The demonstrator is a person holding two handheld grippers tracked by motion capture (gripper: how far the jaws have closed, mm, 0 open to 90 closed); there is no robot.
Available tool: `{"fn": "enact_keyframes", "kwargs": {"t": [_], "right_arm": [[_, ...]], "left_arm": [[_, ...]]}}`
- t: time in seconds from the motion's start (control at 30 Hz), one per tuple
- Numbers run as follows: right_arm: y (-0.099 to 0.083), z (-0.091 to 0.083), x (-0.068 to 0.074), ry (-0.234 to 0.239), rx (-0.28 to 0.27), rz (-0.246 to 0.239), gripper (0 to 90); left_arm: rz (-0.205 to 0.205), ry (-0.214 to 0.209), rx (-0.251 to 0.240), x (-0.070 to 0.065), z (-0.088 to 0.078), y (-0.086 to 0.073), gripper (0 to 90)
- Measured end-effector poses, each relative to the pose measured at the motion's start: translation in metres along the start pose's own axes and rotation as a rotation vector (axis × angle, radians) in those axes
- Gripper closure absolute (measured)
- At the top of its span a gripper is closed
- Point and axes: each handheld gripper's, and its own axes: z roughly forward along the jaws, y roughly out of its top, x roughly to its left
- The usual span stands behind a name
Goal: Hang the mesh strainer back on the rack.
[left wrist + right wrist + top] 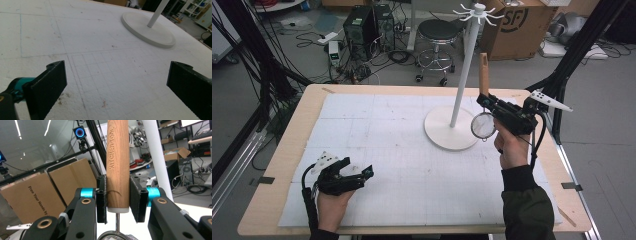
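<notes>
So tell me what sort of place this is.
Most likely a robotics or data-recording lab, not a kitchen. Computer towers and loose cables sit on the floor behind the table, black camera-rig struts flank it, and cardboard boxes are stacked nearby.

Beyond my worktop (287, 150) lies a grey floor (607, 150) strewn with cables (312, 37), a black stool (438, 31), computer towers (367, 25) and cardboard boxes (522, 25).
</notes>
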Motion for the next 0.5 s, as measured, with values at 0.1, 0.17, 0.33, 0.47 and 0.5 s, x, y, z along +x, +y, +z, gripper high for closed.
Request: {"fn": "enact_keyframes", "kwargs": {"t": [0.1, 0.17, 0.33, 0.47, 0.5], "right_arm": [[0.003, 0.002, 0.001, 0.008, -0.015, 0.001, 71.3], [0.005, 0.003, 0.000, 0.006, -0.021, 0.000, 71.3], [0.011, 0.007, 0.000, 0.014, -0.049, -0.013, 71.4], [0.020, 0.014, 0.004, -0.002, -0.052, -0.063, 71.4], [0.022, 0.015, 0.005, 0.001, -0.056, -0.069, 71.4]], "left_arm": [[-0.005, 0.003, 0.004, 0.001, 0.000, 0.000, 3.4], [-0.004, 0.001, 0.005, 0.001, 0.001, -0.001, 3.4], [0.002, 0.000, 0.012, 0.000, 0.001, -0.001, 3.4], [-0.001, 0.004, 0.016, 0.001, 0.002, -0.002, 3.4], [-0.001, 0.004, 0.015, 0.001, 0.002, -0.002, 3.4]]}}
